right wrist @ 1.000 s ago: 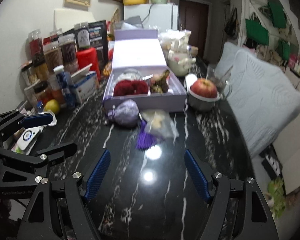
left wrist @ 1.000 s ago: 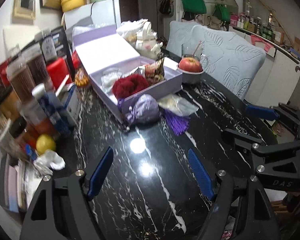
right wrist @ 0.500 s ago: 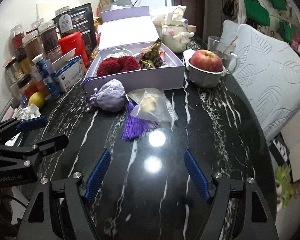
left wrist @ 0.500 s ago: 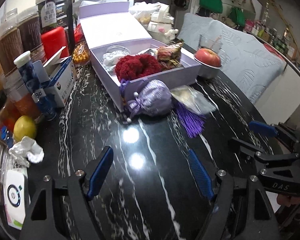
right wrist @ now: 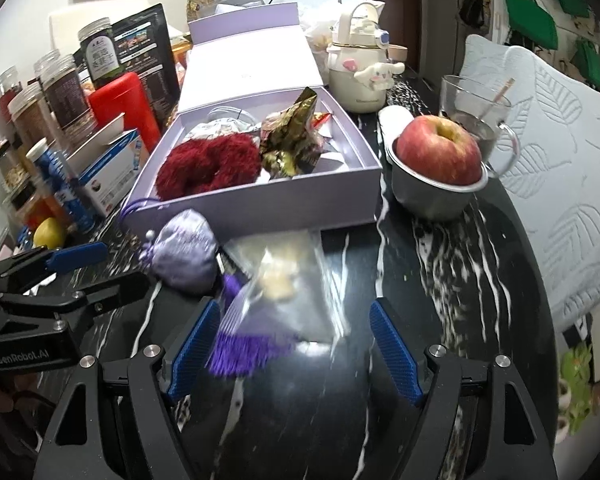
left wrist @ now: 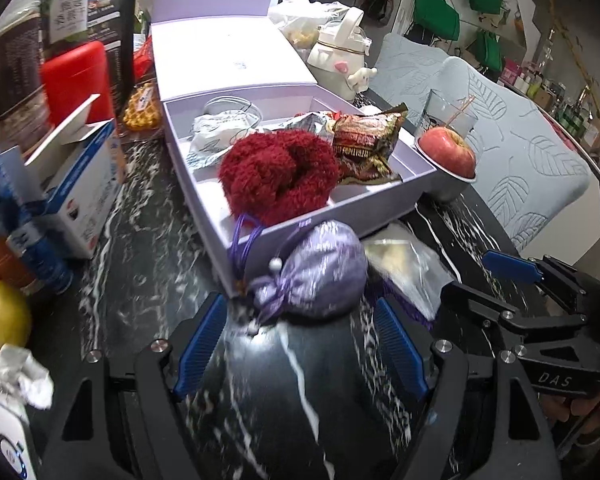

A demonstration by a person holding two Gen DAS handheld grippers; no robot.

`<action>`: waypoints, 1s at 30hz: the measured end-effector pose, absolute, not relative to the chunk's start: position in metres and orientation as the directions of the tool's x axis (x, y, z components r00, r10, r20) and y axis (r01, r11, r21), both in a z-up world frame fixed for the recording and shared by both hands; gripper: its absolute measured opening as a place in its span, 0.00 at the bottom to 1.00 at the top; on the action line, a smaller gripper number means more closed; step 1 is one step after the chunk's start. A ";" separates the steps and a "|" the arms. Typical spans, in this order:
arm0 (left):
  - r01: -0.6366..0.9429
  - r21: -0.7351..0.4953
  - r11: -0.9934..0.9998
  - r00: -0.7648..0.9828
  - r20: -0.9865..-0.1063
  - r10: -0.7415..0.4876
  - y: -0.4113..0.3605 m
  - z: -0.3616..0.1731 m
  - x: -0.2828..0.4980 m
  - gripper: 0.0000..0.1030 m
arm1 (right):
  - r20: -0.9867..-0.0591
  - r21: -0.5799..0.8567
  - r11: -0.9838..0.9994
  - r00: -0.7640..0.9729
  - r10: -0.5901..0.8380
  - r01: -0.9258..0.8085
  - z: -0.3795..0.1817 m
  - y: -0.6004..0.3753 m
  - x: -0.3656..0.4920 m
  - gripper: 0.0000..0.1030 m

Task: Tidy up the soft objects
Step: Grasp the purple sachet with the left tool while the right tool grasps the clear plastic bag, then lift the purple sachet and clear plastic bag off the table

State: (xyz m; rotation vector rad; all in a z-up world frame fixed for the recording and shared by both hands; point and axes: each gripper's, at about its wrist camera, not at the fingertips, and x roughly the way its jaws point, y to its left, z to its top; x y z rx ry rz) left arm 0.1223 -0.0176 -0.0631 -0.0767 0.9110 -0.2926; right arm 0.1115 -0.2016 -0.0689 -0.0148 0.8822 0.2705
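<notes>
A lilac satin pouch (left wrist: 320, 272) lies on the black marble table against the front wall of an open lilac box (left wrist: 340, 210). My left gripper (left wrist: 300, 340) is open, its blue pads either side of the pouch's near end. A clear bag with a purple tassel (right wrist: 275, 300) lies right of the pouch (right wrist: 185, 254). My right gripper (right wrist: 291, 346) is open around the tassel end. The box (right wrist: 259, 204) holds a red fluffy piece (right wrist: 207, 168), a brocade pouch (right wrist: 295, 140) and a white cloth (left wrist: 215, 136).
An apple in a steel bowl (right wrist: 436, 164) and a glass mug (right wrist: 476, 120) stand right of the box, a cream kettle (right wrist: 360, 72) behind. Jars (right wrist: 59, 92), a red tin, a blue-white carton (left wrist: 79, 184) and a lemon (left wrist: 3, 314) crowd the left side. A grey cushion (right wrist: 560, 160) borders the right edge.
Both grippers have moved forward toward the box. The left now brackets the lilac pouch and the right brackets the tasselled bag. Both stay open.
</notes>
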 end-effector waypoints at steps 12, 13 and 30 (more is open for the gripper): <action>0.255 -0.193 0.948 0.531 -0.791 -0.303 -0.041 -0.083 0.152 0.75 | -0.809 0.134 0.955 0.528 0.259 -0.264 -0.096 -0.209 0.156 0.75; 0.256 -0.195 0.947 0.528 -0.792 -0.306 -0.043 -0.084 0.153 0.75 | -0.811 0.142 0.955 0.523 0.264 -0.261 -0.098 -0.210 0.157 0.74; 0.310 -0.192 0.931 0.522 -0.785 -0.336 -0.050 -0.089 0.137 0.61 | -0.803 0.215 0.937 0.496 0.330 -0.275 -0.101 -0.213 0.123 0.48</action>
